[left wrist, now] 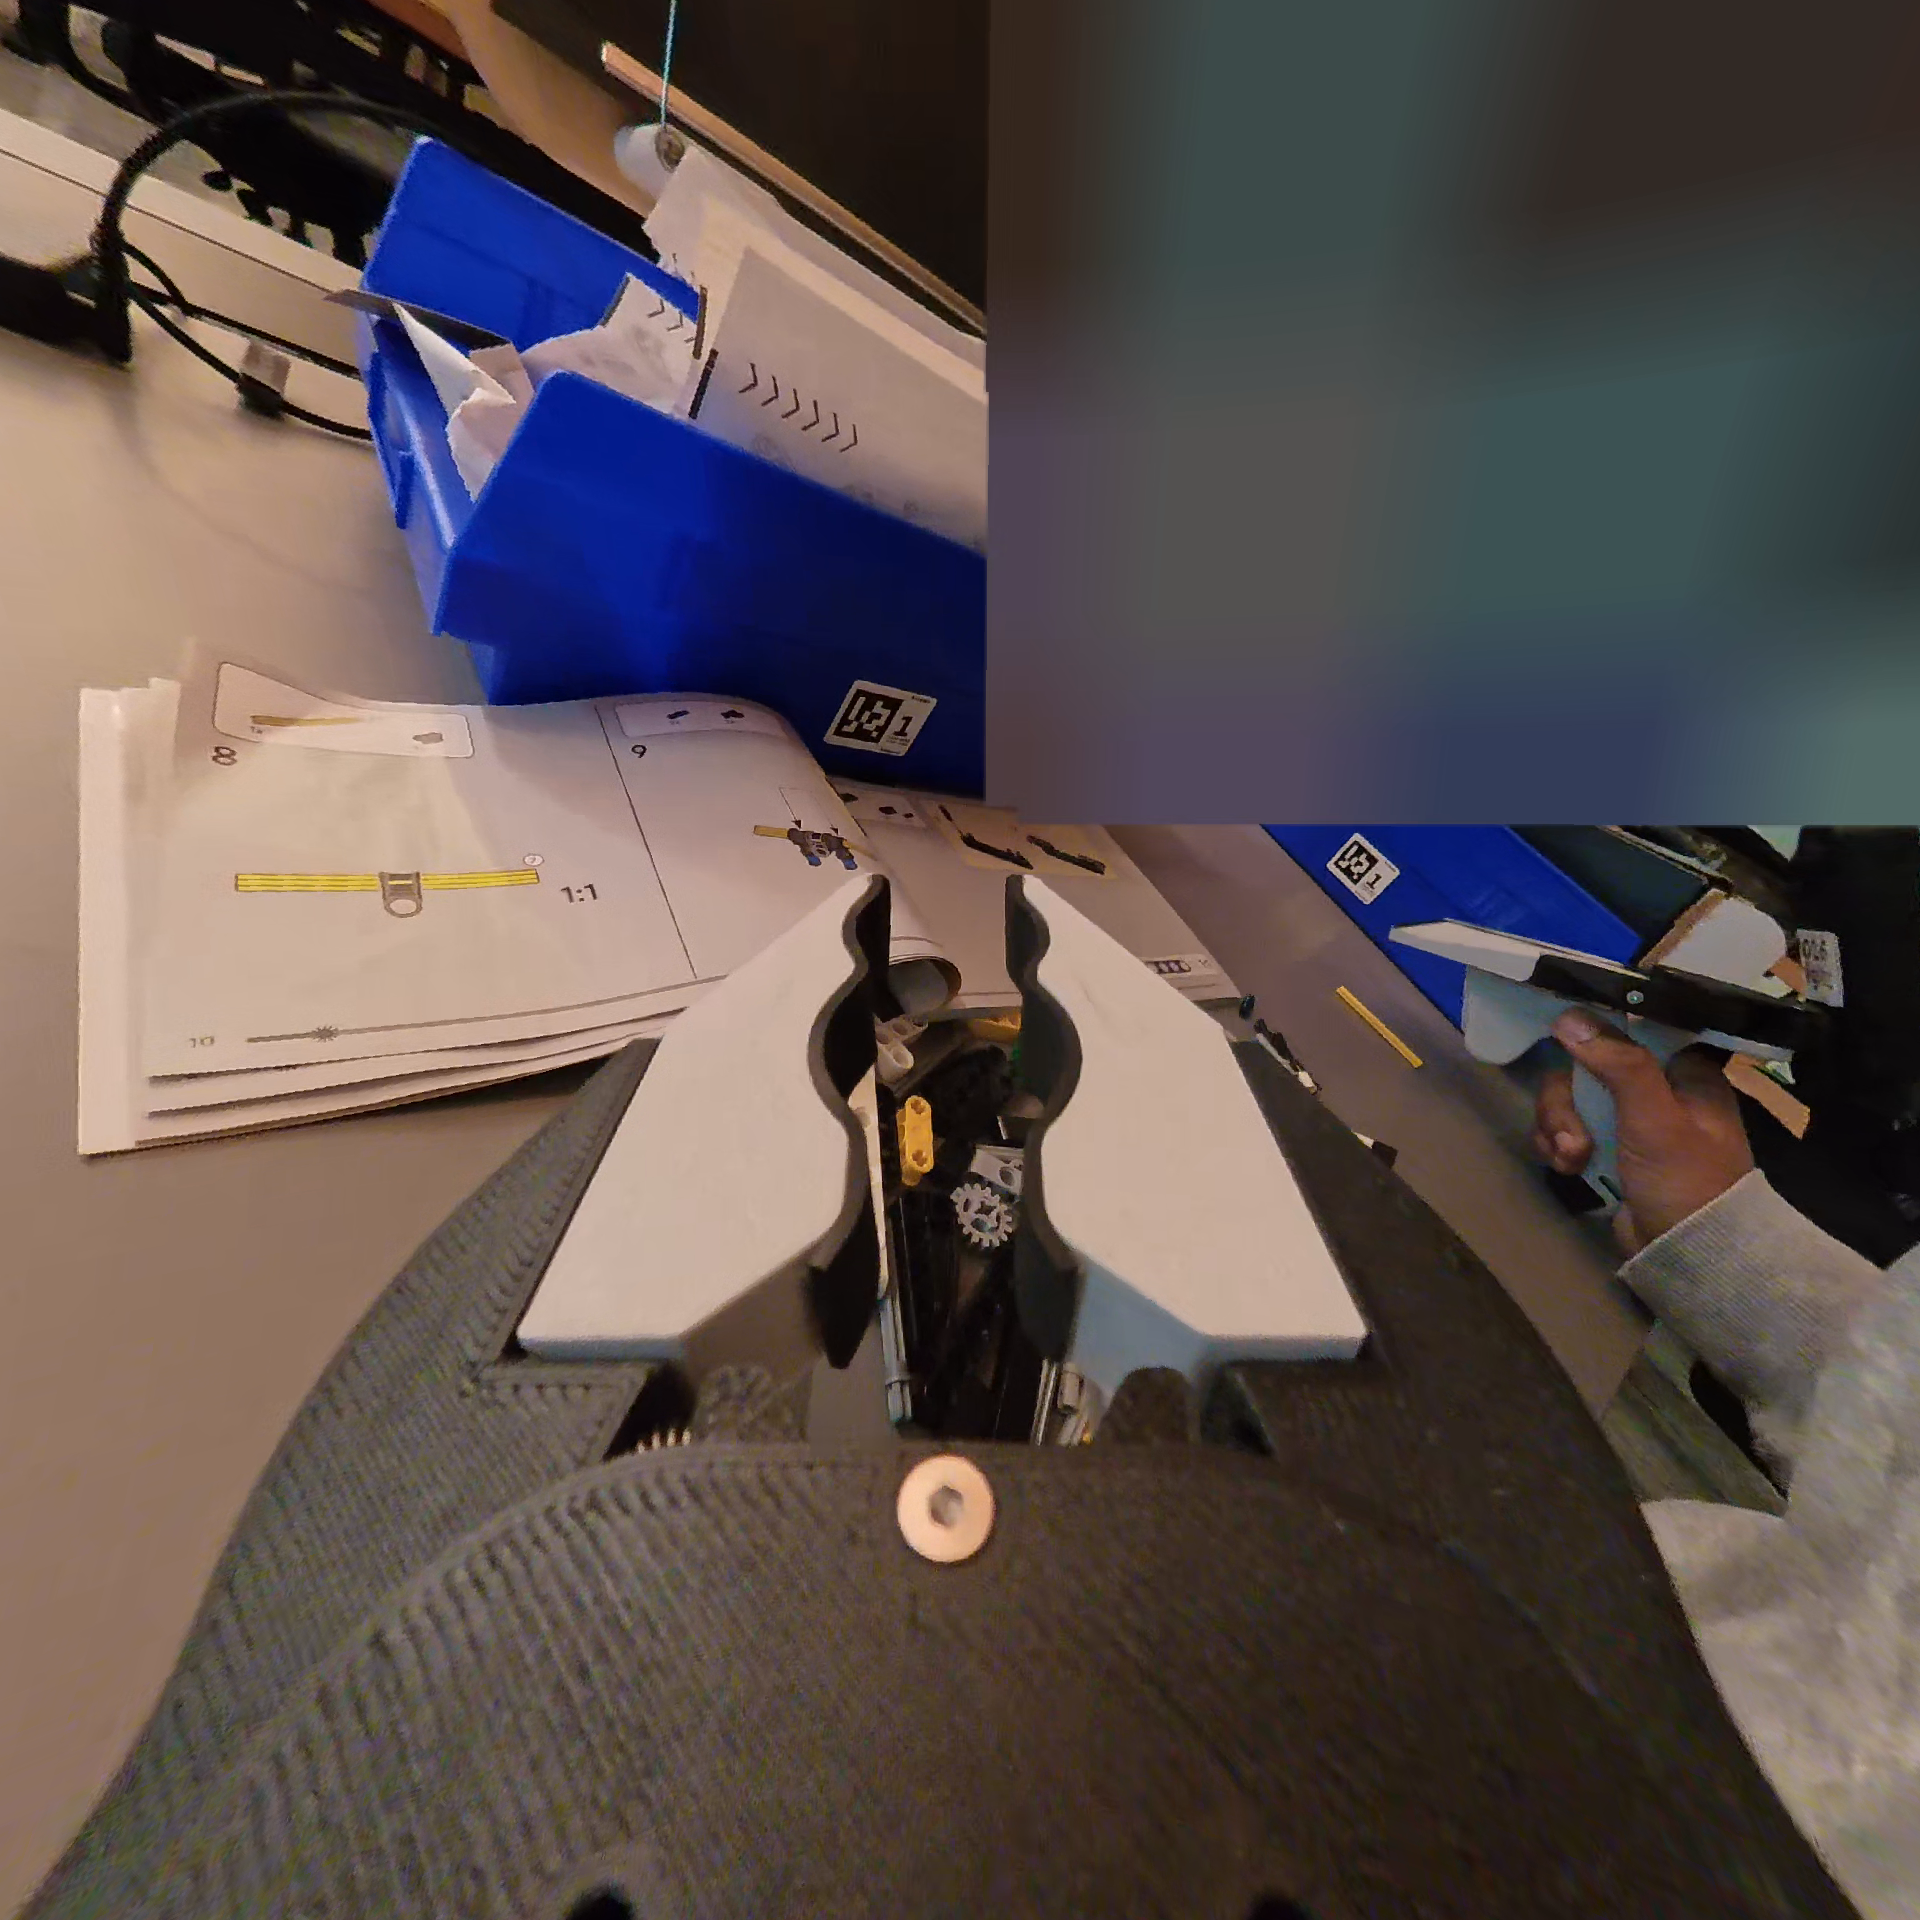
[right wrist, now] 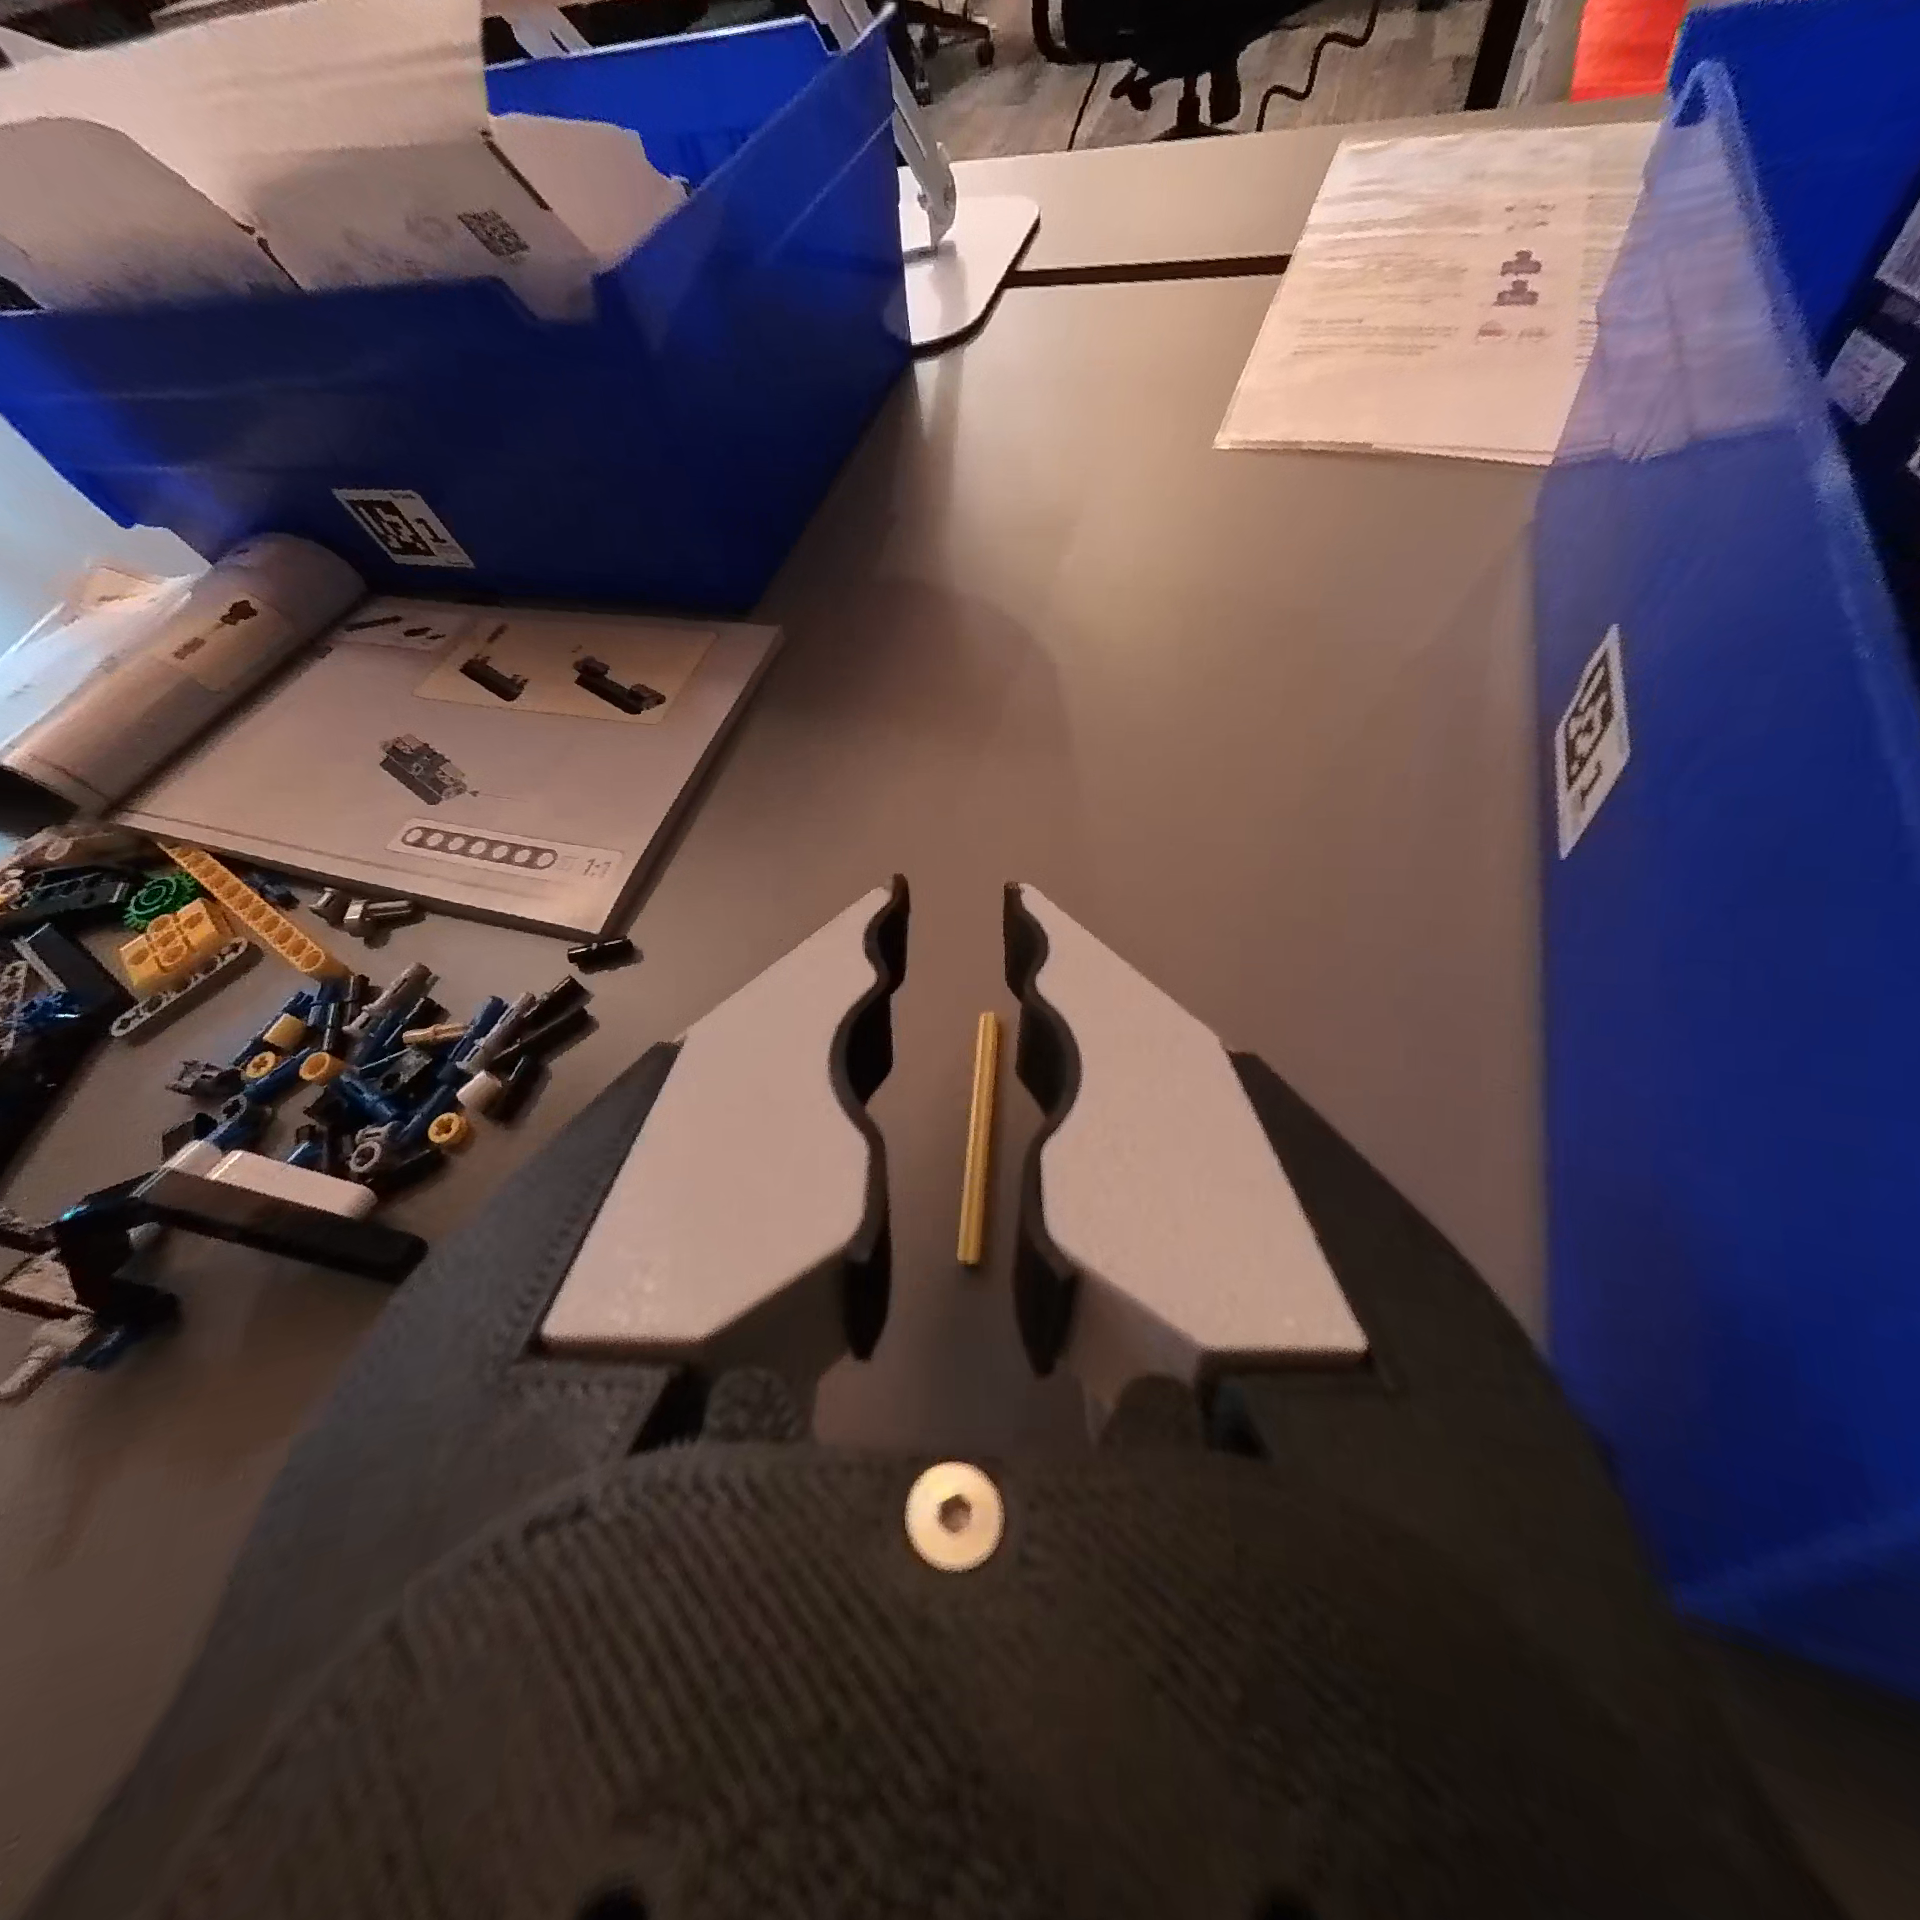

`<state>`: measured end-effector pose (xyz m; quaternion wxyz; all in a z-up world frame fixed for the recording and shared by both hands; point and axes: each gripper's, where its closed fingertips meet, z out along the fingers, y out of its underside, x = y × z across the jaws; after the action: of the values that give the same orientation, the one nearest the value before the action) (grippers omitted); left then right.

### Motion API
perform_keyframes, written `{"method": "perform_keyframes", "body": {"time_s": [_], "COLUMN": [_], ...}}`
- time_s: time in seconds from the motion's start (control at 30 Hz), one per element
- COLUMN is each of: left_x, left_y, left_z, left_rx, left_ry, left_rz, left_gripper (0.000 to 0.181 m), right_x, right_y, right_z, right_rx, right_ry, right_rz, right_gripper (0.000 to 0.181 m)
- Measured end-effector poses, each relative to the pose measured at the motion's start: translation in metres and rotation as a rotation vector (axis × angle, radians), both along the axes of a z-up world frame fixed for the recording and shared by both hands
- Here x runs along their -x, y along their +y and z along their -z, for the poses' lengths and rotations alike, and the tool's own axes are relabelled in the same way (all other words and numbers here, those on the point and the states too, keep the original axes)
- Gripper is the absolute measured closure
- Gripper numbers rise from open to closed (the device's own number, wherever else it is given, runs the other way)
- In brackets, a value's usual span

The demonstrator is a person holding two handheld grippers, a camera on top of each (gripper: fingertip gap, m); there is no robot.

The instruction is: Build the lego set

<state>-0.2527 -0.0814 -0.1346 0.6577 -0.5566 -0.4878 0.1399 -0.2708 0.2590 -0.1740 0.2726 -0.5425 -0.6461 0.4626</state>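
Note:
My left gripper [left wrist: 945,883] is open and hangs over a pile of loose Lego pieces [left wrist: 961,1153]; a yellow connector and a grey gear show between its fingers, none gripped. My right gripper [right wrist: 954,888] is open just above the table. A thin yellow axle [right wrist: 977,1138] lies flat on the table between its fingers, touching neither. The same axle [left wrist: 1377,1023] shows in the left wrist view, in front of the right gripper [left wrist: 1558,977] held in a person's hand. The pile [right wrist: 343,1060] of blue, black, yellow and grey pieces lies left of my right gripper.
An open instruction booklet [left wrist: 395,894] lies left of the pile and also shows in the right wrist view [right wrist: 468,748]. A blue bin [right wrist: 520,395] with paper stands behind it. Another blue bin [right wrist: 1714,935] walls the right side. A printed sheet [right wrist: 1434,291] lies far right. Across from one pair of fingers to the other is roughly 35 centimetres.

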Motion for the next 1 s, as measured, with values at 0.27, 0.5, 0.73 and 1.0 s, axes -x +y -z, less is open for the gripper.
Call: {"method": "perform_keyframes", "body": {"time_s": [0.27, 0.5, 0.73, 1.0], "left_x": [-0.006, -0.011, -0.013, -0.012], "left_y": [0.003, 0.011, 0.011, 0.006], "left_z": [-0.005, -0.006, -0.006, -0.002], "left_rx": [0.008, 0.074, 0.059, 0.088], "left_ry": [0.043, 0.072, 0.068, 0.040], "left_rz": [0.017, 0.012, 0.016, -0.028], "left_gripper": [0.161, 0.181, 0.181, 0.181], "right_x": [-0.001, -0.003, -0.008, -0.023], "right_y": [0.002, -0.004, -0.016, -0.022], "right_z": [-0.004, -0.008, -0.008, -0.030], "right_rx": [0.005, -0.029, -0.017, -0.018], "right_ry": [0.022, 0.057, 0.047, 0.133], "right_rz": [0.010, -0.016, -0.110, -0.150], "right_gripper": [0.176, 0.175, 0.164, 0.148]}}
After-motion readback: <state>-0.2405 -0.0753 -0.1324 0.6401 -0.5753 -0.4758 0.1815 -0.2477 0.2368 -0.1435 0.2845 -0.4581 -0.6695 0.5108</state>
